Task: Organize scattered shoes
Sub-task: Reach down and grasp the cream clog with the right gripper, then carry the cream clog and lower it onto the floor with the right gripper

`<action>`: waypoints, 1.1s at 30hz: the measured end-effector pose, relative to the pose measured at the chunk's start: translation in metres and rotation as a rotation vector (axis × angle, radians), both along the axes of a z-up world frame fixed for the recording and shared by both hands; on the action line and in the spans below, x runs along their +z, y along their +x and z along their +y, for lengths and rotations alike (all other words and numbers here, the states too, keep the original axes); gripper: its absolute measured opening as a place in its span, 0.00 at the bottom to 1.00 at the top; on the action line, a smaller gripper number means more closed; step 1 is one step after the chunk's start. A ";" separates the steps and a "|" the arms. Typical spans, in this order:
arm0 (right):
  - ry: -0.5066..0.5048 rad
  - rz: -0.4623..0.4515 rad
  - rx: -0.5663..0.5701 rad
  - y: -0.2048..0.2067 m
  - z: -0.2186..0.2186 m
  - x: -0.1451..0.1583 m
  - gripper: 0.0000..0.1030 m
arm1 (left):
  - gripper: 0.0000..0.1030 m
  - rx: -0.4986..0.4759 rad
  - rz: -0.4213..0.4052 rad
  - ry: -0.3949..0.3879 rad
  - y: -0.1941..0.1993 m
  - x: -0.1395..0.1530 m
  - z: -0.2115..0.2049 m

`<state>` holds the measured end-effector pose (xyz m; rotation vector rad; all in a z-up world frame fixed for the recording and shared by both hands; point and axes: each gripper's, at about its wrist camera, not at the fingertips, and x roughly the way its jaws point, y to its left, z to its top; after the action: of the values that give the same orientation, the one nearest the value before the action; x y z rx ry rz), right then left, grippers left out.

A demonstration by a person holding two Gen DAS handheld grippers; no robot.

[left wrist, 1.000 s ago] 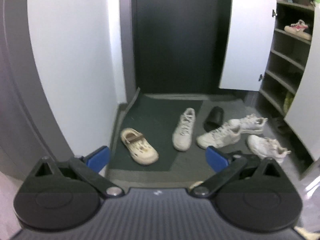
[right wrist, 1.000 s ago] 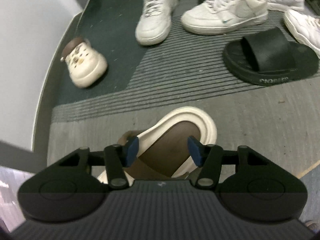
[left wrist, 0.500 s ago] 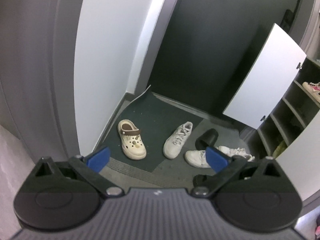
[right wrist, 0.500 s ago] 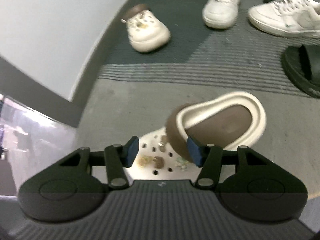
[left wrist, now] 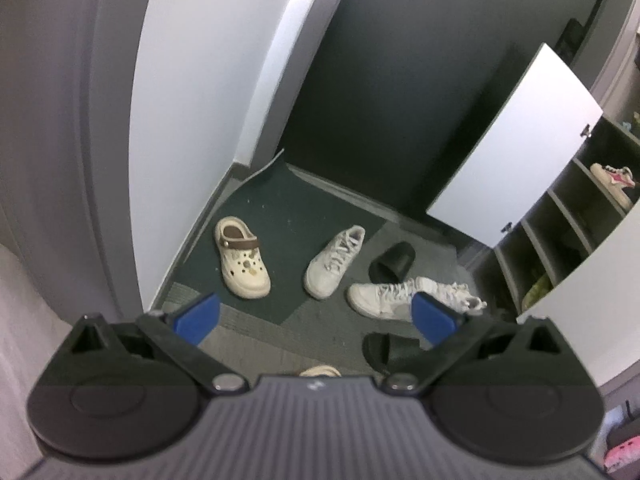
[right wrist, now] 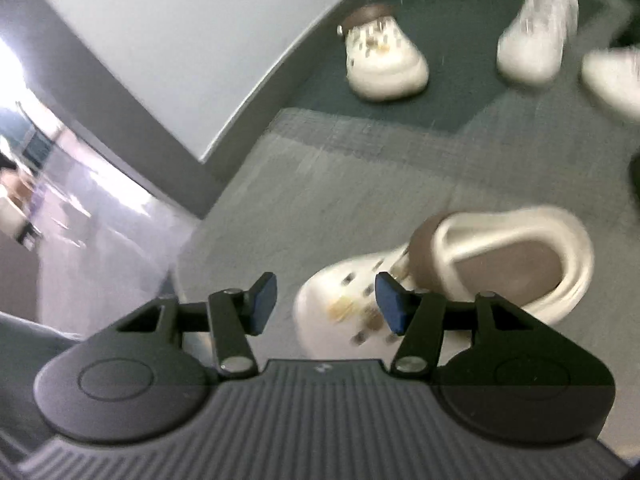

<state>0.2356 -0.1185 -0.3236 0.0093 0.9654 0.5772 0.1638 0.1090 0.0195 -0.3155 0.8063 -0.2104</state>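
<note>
In the right wrist view a cream clog (right wrist: pixel 460 276) with a brown insole lies on the grey floor, toe toward me. My right gripper (right wrist: pixel 326 306) hovers open over that toe, its right pad overlapping the clog. The matching cream clog (right wrist: pixel 384 64) sits farther off on the dark green mat. In the left wrist view my left gripper (left wrist: pixel 316 316) is wide open and empty, high above the floor. Below it lie the far clog (left wrist: pixel 242 262), a white sneaker (left wrist: pixel 334 262), two more white sneakers (left wrist: pixel 384 296) and two black slides (left wrist: pixel 390 350).
An open shoe cabinet (left wrist: pixel 560 240) stands at the right, with a white door (left wrist: pixel 516 152) swung out and a pink-and-white sneaker (left wrist: pixel 612 178) on an upper shelf. A white wall (left wrist: pixel 208 100) bounds the left side. The right wrist view is blurred.
My right gripper has swung left, so the near clog now lies to its right with its toe between the fingers. The left gripper has drawn back and up; both finger gaps are unchanged.
</note>
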 end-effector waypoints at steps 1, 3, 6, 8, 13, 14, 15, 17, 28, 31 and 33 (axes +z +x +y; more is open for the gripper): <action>-0.043 -0.034 0.032 0.001 0.002 0.005 0.63 | 1.00 -0.003 0.004 0.001 0.000 -0.001 0.000; -0.205 -0.117 0.187 0.003 0.011 0.016 0.71 | 1.00 -0.010 0.006 0.005 -0.001 -0.001 -0.001; -0.476 -0.158 0.502 0.000 0.029 0.018 0.84 | 1.00 -0.011 0.013 0.008 0.000 -0.003 -0.002; -0.631 -0.151 0.726 -0.010 0.038 0.009 0.84 | 1.00 -0.004 0.027 -0.002 0.003 -0.005 -0.003; -1.062 -0.338 1.203 -0.038 0.051 -0.045 0.83 | 1.00 -0.045 0.089 -0.035 0.008 -0.019 -0.017; -1.080 -0.337 1.252 -0.040 0.051 -0.051 0.83 | 1.00 -0.056 0.106 -0.039 0.009 -0.023 -0.020; -1.098 -0.336 1.301 -0.042 0.052 -0.057 0.84 | 1.00 -0.056 0.113 -0.036 0.009 -0.025 -0.021; -1.112 -0.340 1.364 -0.042 0.053 -0.067 0.88 | 1.00 -0.052 0.134 -0.016 0.011 -0.033 -0.029; -1.035 -0.276 1.362 -0.023 0.060 -0.106 1.00 | 1.00 -0.034 0.154 0.089 0.028 -0.054 -0.066; -1.029 -0.253 1.315 -0.018 0.062 -0.103 1.00 | 1.00 -0.036 0.165 0.105 0.031 -0.058 -0.075; -1.018 -0.235 1.214 -0.014 0.064 -0.102 1.00 | 1.00 -0.037 0.164 0.113 0.031 -0.058 -0.079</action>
<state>0.2218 -0.0545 -0.4252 -1.6050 0.8668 1.0747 0.1953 0.0304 -0.0388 -0.2136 0.9825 -0.1739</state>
